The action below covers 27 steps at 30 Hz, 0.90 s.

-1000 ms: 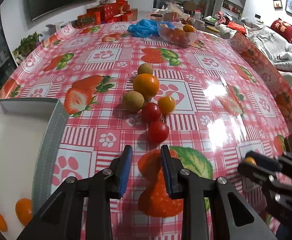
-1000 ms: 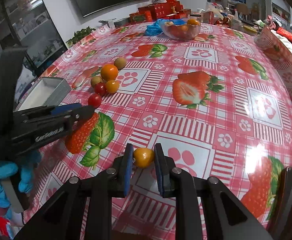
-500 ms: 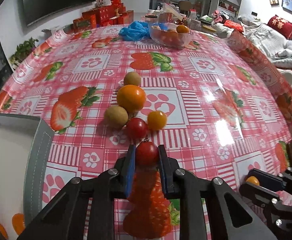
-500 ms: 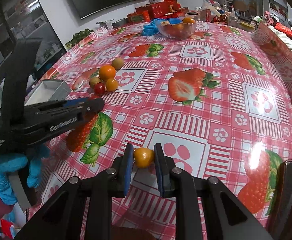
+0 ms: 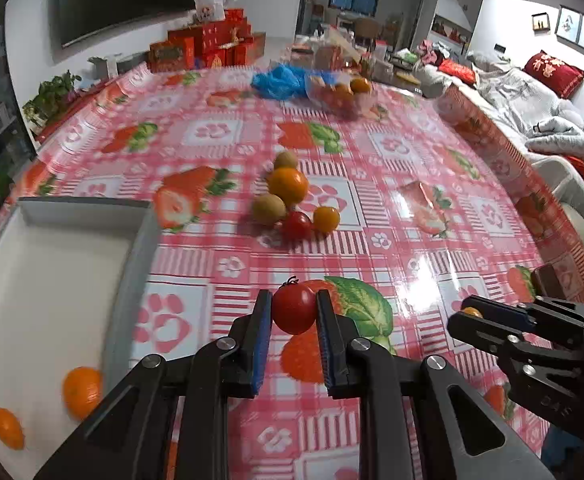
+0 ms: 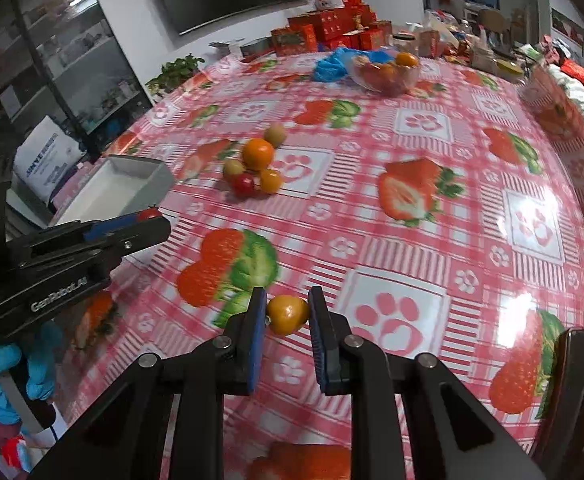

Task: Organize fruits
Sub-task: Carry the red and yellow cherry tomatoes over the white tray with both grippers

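Left wrist view: the left gripper [image 5: 294, 312] is clamped on a small round red cherry tomato [image 5: 294, 314], held above the pink strawberry-print tablecloth [image 5: 376, 208]. Just left of the gripper lies the white rectangular grey-walled tray [image 5: 131, 264] — two small orange fruits [image 5: 81, 392] inside.

Right wrist view: the right gripper [image 6: 287, 314] is clamped on a small yellow-orange cherry tomato [image 6: 287, 315], off the cloth — beyond it, a cluster of five loose fruits [image 6: 256, 164].
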Motion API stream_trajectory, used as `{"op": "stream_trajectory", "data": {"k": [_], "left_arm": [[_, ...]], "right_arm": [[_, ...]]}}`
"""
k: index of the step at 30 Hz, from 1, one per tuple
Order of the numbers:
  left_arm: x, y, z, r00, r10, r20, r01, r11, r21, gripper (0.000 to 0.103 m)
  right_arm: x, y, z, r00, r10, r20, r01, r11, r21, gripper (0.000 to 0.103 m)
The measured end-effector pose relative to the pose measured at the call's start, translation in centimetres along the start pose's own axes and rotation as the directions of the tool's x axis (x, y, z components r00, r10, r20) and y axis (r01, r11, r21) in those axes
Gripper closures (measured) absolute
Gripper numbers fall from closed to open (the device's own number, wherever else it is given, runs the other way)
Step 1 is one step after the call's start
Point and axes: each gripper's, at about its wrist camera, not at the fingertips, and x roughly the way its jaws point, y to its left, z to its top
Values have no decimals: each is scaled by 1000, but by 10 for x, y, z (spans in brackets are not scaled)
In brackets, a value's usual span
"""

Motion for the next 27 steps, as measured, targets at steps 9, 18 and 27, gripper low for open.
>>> {"op": "stream_trajectory", "data": {"k": [9, 18, 27], "left_arm": [[-45, 36, -7, 998, 29, 64, -27, 999, -33, 80], [-73, 92, -18, 989, 108, 99, -98, 990, -104, 80], [-72, 141, -38, 983, 171, 73, -156, 973, -171, 80]], "right_arm": [[-2, 46, 20, 999, 48, 0, -48, 997, -59, 80], [10, 112, 41, 994, 105, -23, -108, 982, -154, 80], [35, 175, 51, 985, 152, -80, -166, 961, -220, 80]]}}
